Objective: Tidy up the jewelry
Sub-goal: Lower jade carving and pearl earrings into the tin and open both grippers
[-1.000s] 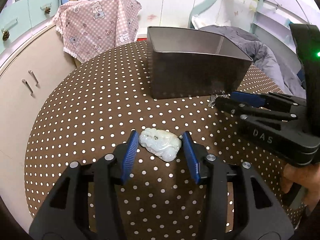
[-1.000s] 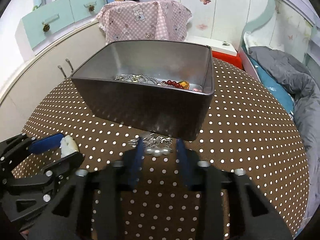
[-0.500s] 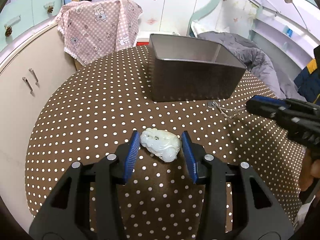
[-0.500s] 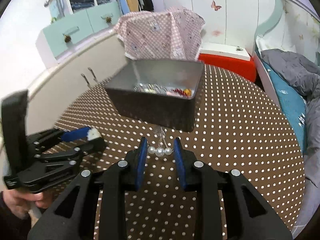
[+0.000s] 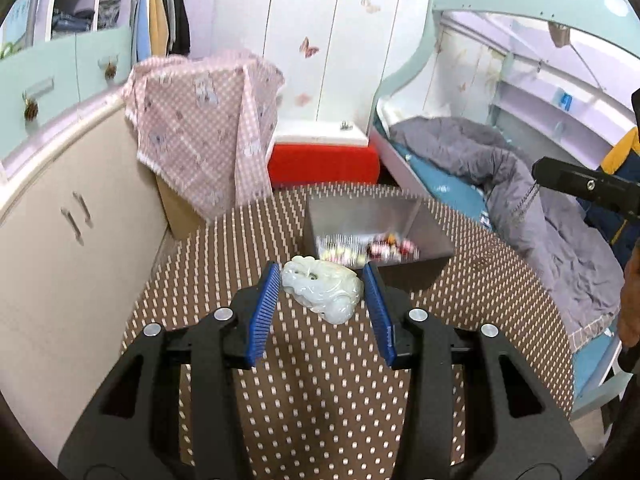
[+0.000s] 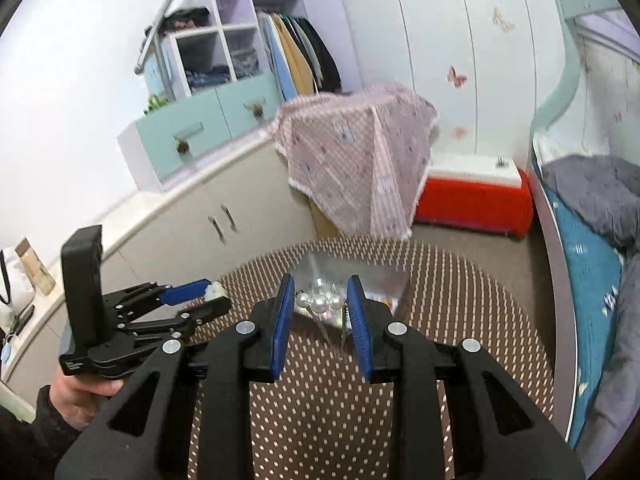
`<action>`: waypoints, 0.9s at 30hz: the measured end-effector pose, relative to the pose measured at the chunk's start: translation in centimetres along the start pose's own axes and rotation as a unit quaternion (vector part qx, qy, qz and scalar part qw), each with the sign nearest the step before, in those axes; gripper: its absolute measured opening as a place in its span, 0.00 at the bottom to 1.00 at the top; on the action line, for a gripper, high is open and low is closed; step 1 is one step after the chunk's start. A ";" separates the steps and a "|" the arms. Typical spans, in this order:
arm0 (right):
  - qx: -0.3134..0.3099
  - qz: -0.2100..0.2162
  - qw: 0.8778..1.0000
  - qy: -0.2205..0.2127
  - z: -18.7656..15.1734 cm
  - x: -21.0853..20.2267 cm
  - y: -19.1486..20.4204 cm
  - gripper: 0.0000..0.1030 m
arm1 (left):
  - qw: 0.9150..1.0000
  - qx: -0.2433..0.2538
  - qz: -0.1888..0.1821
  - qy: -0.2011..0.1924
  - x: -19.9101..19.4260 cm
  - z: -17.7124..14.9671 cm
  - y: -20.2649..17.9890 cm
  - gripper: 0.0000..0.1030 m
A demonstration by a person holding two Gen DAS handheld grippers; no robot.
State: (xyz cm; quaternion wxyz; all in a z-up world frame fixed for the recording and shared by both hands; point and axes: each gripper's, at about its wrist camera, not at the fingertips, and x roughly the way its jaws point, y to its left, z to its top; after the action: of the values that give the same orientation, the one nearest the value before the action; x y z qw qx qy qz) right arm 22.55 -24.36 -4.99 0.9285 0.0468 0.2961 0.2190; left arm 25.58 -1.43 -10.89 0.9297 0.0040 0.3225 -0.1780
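Observation:
My left gripper is shut on a pale green carved jade pendant and holds it in the air above the polka-dot table. The grey metal box lies just beyond it, with beads and chains inside. My right gripper is shut on a pearl necklace, whose thin chain hangs down. It is raised high, with the box under its tips. The left gripper shows at the left of the right wrist view.
A cream cabinet runs along the left. A pink checked cloth covers something behind the table, next to a red and white box. A bed with grey bedding is on the right.
Both grippers have risen well above the table. The left one shut on the jade pendant and lifted it. The right one lifted the pearl necklace off the table and over the box.

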 end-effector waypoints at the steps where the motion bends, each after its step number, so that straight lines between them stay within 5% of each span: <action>1: -0.006 -0.002 1.000 -0.007 0.7 -0.3 0.2 0.24 | 1.000 0.001 -0.001 -0.005 -0.1 0.5 -0.1 0.41; 12: -0.023 0.008 1.000 -0.019 5.6 0.9 0.3 0.24 | 0.999 0.012 -0.044 -0.030 0.8 6.6 -1.4 0.41; 27: 0.028 0.005 0.999 0.043 5.8 7.8 -2.7 0.26 | 0.998 0.028 -0.056 0.017 6.0 8.0 -2.9 0.43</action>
State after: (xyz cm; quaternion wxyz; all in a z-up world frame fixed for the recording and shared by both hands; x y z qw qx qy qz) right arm 32.58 -23.15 -4.95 0.9123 0.0646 0.3410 0.2175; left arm 33.77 -7.10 -7.85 0.9120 0.0154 0.3331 -0.2389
